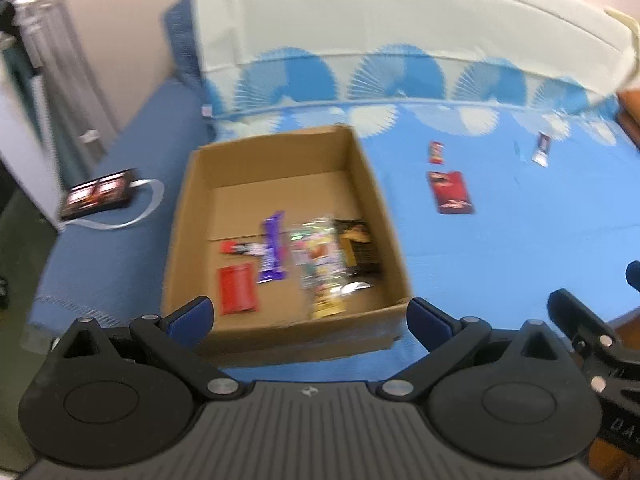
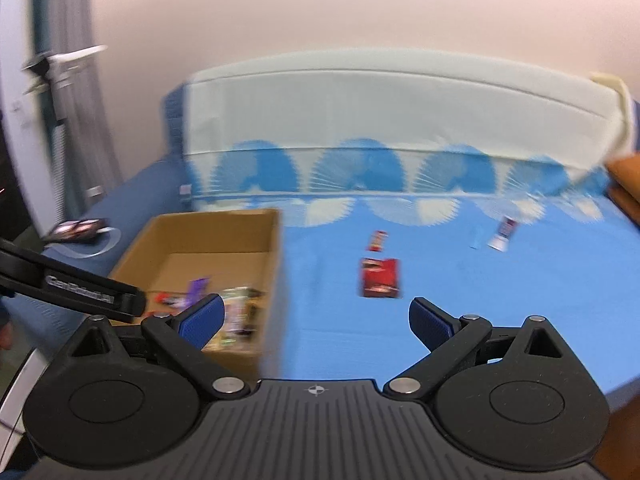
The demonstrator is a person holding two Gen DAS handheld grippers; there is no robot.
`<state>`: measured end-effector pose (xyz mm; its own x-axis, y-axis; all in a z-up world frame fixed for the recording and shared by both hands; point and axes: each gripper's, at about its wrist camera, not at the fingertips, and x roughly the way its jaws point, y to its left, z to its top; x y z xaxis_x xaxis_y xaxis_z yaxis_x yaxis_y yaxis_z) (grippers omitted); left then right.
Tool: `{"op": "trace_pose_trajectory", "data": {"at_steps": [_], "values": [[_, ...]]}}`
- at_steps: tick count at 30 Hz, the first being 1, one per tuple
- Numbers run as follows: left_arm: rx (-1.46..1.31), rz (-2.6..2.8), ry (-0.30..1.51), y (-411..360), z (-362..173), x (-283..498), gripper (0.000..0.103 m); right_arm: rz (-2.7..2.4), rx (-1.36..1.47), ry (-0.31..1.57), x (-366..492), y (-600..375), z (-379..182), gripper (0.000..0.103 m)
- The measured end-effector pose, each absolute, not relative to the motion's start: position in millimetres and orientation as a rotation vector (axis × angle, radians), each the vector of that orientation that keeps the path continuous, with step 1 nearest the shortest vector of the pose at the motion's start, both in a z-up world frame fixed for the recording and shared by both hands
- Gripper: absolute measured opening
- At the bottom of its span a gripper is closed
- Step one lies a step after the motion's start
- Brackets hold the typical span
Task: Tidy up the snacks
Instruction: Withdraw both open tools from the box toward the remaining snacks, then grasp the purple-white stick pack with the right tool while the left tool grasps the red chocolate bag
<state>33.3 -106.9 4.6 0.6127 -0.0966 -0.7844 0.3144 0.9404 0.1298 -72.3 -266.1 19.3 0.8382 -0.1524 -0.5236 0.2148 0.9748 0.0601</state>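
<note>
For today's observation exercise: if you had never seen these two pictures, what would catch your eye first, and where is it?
The open cardboard box on the blue bedspread stands out first, with a jumble of snack packets on its floor, among them a purple bar and a red packet. Next come the snacks outside the box, to its right on the bed, chiefly a large red packet. Both grippers hang open and empty.

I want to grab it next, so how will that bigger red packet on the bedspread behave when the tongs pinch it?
The red packet lies flat, so it is probably thin, light and floppy. It may slide on the bedspread, and a shallow pinch could slip off.
</note>
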Motion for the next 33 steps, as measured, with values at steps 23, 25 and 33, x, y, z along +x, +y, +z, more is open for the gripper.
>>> {"op": "trace_pose_trajectory", "data": {"at_steps": [23, 25, 33], "values": [[0.342, -0.444, 1.288, -416.7, -201.2, 304.6, 0.103, -0.585, 0.381, 0.662, 109.0, -600.8, -108.4, 0.099], [0.355, -0.438, 1.306, -425.5, -219.4, 321.4, 0.103, -0.620, 0.370, 0.643, 143.1, -632.9, -121.9, 0.100], [0.355, -0.437, 1.345, -432.7, -269.3, 347.8, 0.103, -0.645, 0.298, 0.709, 289.2, -729.6, -200.2, 0.100]]}}
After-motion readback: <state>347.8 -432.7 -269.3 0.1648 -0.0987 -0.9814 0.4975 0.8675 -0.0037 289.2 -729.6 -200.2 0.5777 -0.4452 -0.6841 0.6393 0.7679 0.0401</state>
